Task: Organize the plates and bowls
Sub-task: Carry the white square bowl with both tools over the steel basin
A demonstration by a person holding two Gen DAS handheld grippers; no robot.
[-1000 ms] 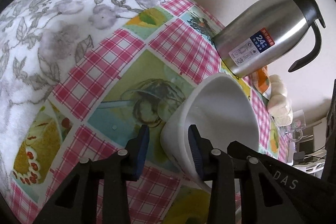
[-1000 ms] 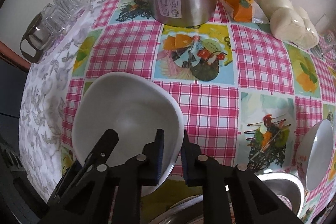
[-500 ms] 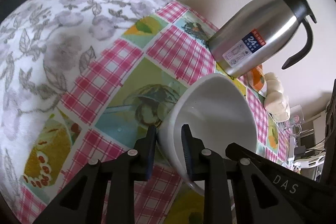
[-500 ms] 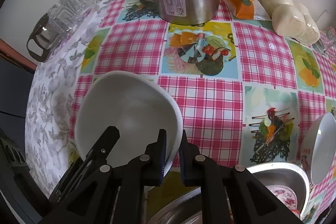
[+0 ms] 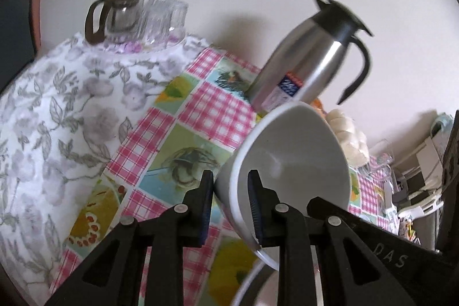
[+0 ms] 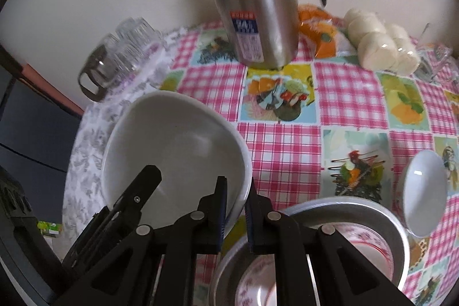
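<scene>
Both grippers clamp one white bowl (image 6: 175,151) by its rim.
Left gripper (image 5: 231,205) and right gripper (image 6: 236,208) pinch opposite rim sides, apparently above the checked counter (image 6: 347,93), beside a metal basin (image 6: 344,208).

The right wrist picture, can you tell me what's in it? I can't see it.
The right tool pinches the rim of a big white bowl above a checked tablecloth. Behind stands a steel jug; a metal basin sits below.

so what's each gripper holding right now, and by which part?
Both hold the same white bowl by its rim: left gripper on one side, right gripper on the opposite side, wall between the pads.
</scene>
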